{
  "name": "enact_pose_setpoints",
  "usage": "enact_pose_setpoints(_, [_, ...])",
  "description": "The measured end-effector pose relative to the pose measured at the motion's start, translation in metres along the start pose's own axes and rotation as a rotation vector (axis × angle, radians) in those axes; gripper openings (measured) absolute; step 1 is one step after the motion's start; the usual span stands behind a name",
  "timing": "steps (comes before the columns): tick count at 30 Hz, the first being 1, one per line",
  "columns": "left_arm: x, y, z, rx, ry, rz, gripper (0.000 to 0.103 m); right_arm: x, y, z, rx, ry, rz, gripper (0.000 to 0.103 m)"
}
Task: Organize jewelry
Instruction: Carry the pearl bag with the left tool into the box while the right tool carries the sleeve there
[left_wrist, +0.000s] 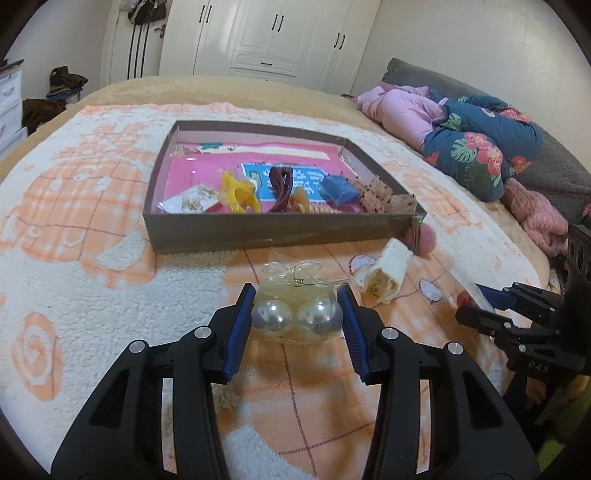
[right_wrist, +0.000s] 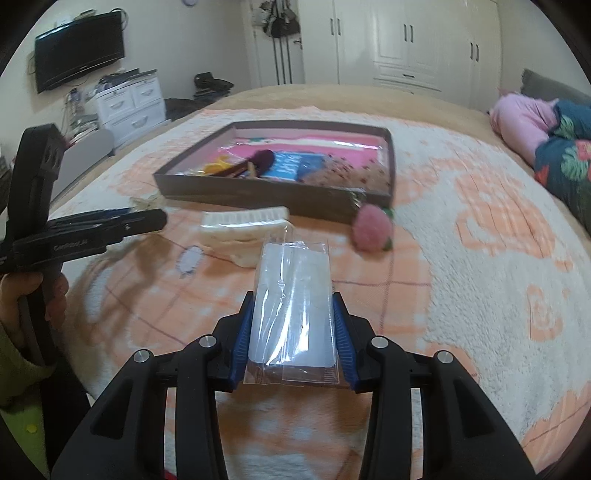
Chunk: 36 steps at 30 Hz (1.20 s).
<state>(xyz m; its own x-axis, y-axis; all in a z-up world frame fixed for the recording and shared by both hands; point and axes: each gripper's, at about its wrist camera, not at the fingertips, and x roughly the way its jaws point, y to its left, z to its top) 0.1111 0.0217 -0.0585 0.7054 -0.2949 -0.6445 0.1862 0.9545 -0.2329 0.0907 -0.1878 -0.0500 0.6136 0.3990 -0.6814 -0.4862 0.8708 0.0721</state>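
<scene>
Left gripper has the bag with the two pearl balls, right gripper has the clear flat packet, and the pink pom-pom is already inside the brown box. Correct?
Not quite. The pink pom-pom lies on the blanket outside the brown box, by its near corner, as the right wrist view shows. The left gripper does hold the pearl bag, the right gripper the clear packet.

My left gripper (left_wrist: 297, 317) is clamped on the pearl bag (left_wrist: 293, 314), right gripper (right_wrist: 293, 328) clamped on a clear packet (right_wrist: 293, 302), both angled down near the box (left_wrist: 280, 230).
</scene>
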Motion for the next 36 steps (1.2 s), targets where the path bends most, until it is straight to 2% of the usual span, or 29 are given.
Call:
enact_pose_setpoints(13, [-0.028, 0.008, 0.016, -0.025, -0.088, 0.002, 0.037, -0.013, 0.033, 0.035, -0.101, -0.097, 0.021, 0.038])
enact_pose_setpoints(25, [-0.043, 0.018, 0.027, -0.038, -0.146, 0.02, 0.037, -0.007, 0.029, 0.059, -0.087, -0.142, 0.01, 0.038])
enact_pose_setpoints(36, [-0.04, 0.025, 0.039, -0.054, -0.167, 0.026, 0.037, 0.001, 0.021, 0.086, -0.087, -0.192, -0.017, 0.038])
